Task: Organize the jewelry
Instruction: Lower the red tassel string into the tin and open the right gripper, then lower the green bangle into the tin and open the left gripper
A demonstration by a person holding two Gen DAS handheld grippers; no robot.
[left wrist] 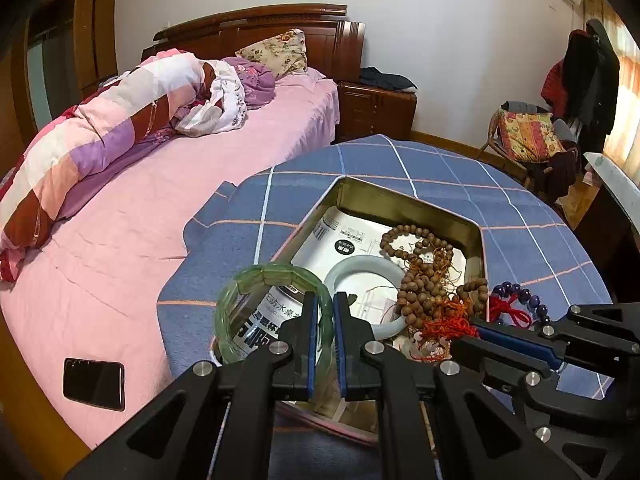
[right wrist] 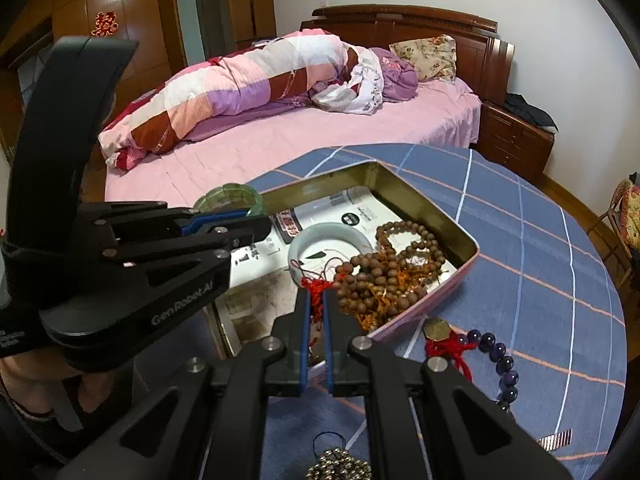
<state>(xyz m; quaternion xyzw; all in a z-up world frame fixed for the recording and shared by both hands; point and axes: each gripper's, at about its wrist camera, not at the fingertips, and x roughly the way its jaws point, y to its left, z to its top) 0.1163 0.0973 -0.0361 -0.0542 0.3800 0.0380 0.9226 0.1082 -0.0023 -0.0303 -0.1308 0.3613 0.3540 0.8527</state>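
Bed [left wrist: 224,168] with pink sheet lies far left of your worktop [left wrist: 532,216], which carries a blue checked cloth. Open metal tin [right wrist: 416,200] sits mid-worktop, lined with printed paper. Inside it: pale jade bangle [right wrist: 352,236] at centre, brown wooden bead strands [right wrist: 384,276] heaped to its right. Purple bead bracelet [right wrist: 500,356] lies outside on the cloth, near right. Your left gripper [left wrist: 324,316] fingers pinch the green glass bangle [left wrist: 248,280] over the tin's left edge. Your right gripper [right wrist: 316,312] fingers pinch a red tassel cord [right wrist: 316,286].
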